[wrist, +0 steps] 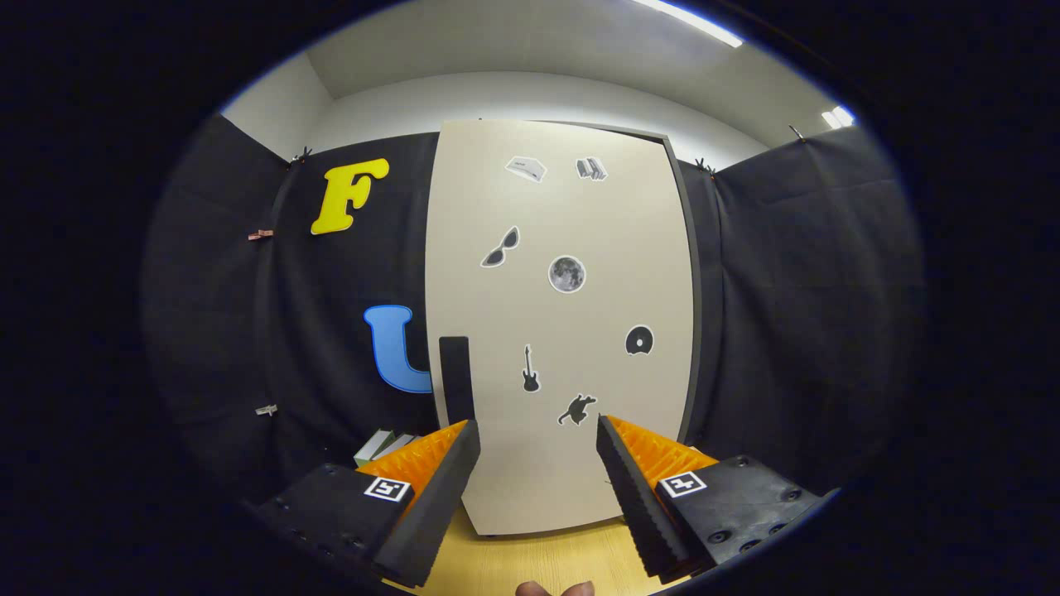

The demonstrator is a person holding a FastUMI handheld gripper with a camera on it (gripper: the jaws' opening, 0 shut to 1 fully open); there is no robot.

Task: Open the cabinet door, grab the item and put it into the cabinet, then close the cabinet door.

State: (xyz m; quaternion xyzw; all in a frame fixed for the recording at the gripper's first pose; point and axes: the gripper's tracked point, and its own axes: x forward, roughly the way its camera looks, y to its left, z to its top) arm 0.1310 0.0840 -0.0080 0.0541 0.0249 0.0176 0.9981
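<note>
Your gripper (537, 463) is spread wide and empty, squared up to the cabinet door (563, 331), which is shut and stands at the tabletop's (530, 563) far edge. The dark handle (455, 377) sits just above your left finger, likely your first target. The item (383, 445) lies behind that finger, left of the cabinet.

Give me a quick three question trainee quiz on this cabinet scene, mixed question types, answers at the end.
1. True or false: the cabinet door is shut.
2. The gripper fingers are: A) shut on the handle, B) open and holding nothing, C) shut on a book.
3. Fill in: the dark handle sits just beyond the ____ finger.

Key
1. True.
2. B; they stand apart over the wooden table, the door ahead.
3. Left.
</note>
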